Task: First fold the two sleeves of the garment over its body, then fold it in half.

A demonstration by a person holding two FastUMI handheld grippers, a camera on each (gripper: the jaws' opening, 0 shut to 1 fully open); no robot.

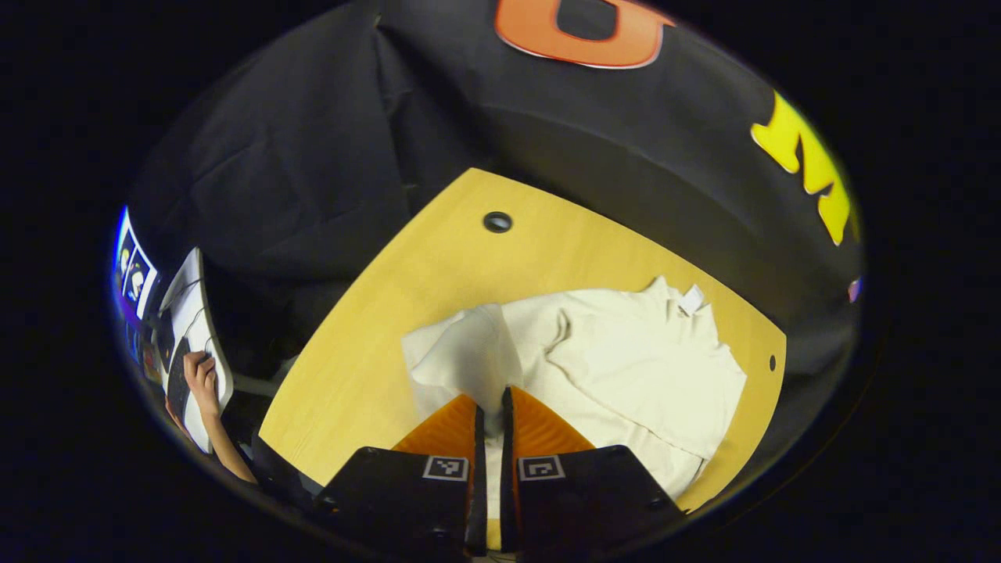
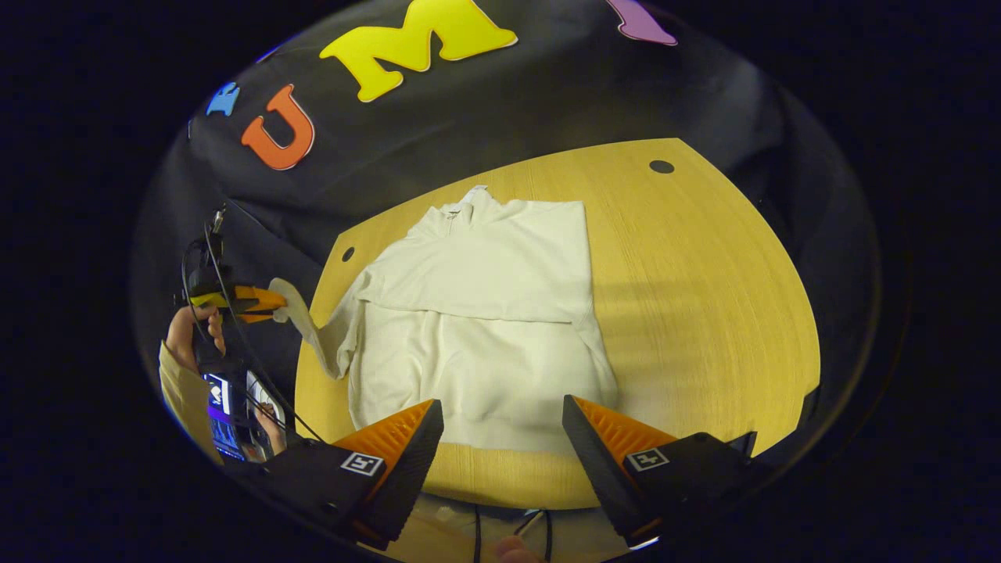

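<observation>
Yellow wooden surface (image 2: 704, 313) carrying cream pullover (image 2: 485, 336), one sleeve (image 2: 500, 293) folded across chest. Left claw (image 2: 270, 303) clamped on other sleeve's cuff (image 2: 288, 301), lifted past surface edge; right claw (image 2: 500, 438) apart. Risk: cuff slipping, body dragging askew.

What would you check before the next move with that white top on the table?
1. Left gripper shut on the left sleeve: ok, fingers nearly closed with cloth between them.
2. Sleeve lifted off the wooden table: ok, its cuff hangs from the gripper beyond the table edge.
3. Other sleeve folded across the white sweatshirt: ok, it lies flat over the chest.
4. Right gripper free: ok, open, hovering over the hem, holding nothing.
5. Body smooth: ok, lying flat with few wrinkles.
6. Grip firmness: cannot tell.
</observation>
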